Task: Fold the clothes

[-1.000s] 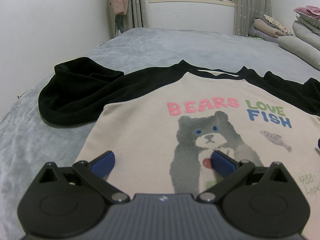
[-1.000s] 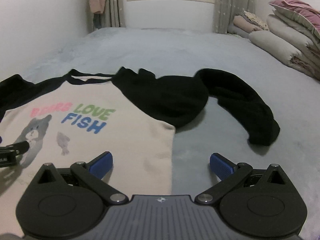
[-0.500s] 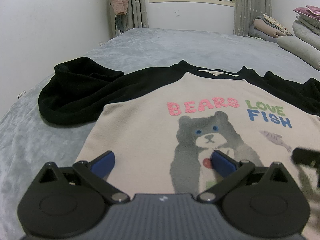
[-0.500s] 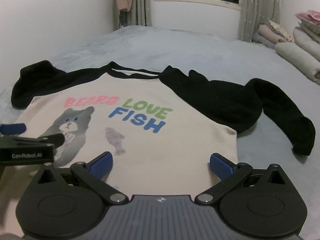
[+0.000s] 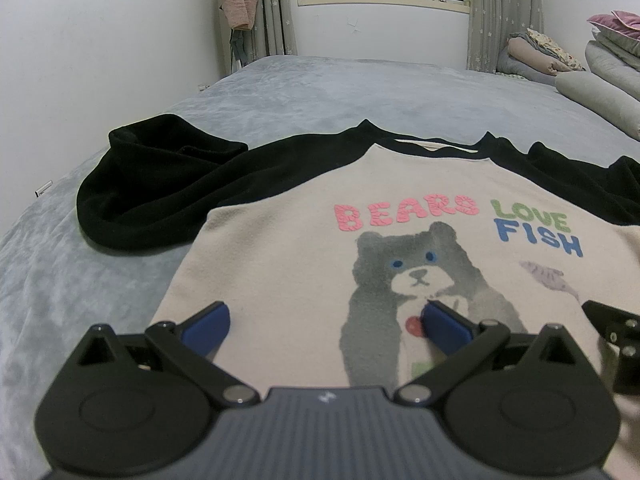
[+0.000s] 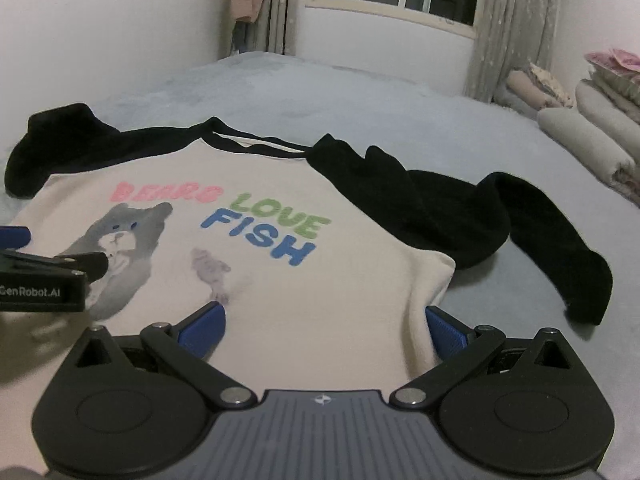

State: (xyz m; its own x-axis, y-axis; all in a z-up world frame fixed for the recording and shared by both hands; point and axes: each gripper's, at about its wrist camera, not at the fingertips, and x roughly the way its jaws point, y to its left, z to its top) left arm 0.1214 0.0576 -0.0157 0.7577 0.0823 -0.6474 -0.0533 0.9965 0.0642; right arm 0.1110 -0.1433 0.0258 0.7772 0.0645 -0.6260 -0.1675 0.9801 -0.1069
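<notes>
Just ahead of both spread, empty grippers lies the sweatshirt [image 5: 288,264] — collar away, hem nearest; left gripper [image 5: 326,320] and right gripper [image 6: 324,326] sit alongside each other over the hem — equally near.

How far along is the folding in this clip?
Done: the cream sweatshirt with black sleeves lies spread face up on the grey bed. In hand: nothing; the left gripper and right gripper hover open near its hem. Left: every fold, both sleeves included.
</notes>
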